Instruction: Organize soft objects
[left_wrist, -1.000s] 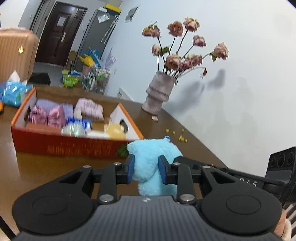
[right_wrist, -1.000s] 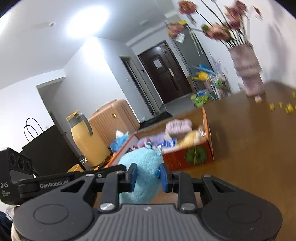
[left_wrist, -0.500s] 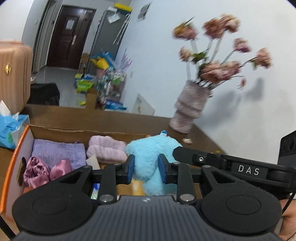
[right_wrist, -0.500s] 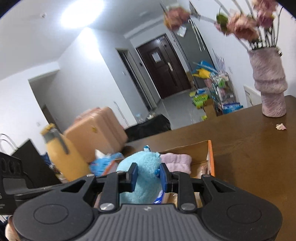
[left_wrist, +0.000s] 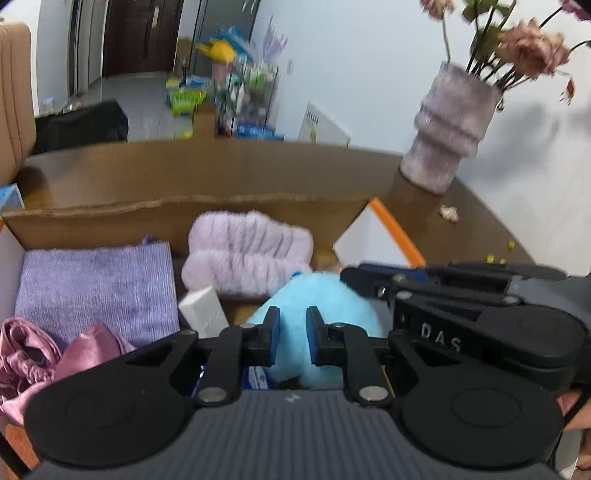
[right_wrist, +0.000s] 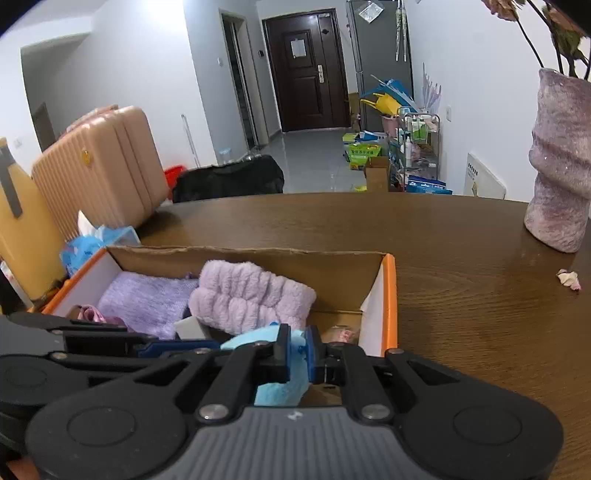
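Blue plush toy sits over the near right part of the cardboard box, pinched from both sides. Left gripper: jaws narrow and closing, blue fur between them. Right gripper: jaws nearly shut, clamped on a thin fold of the plush. In the box: pale purple fluffy towel at far centre, lilac knit cloth to its left, pink satin fabric near left, small white block between cloth and plush. Box is on a brown wooden table; purple vase with dried roses at far right.
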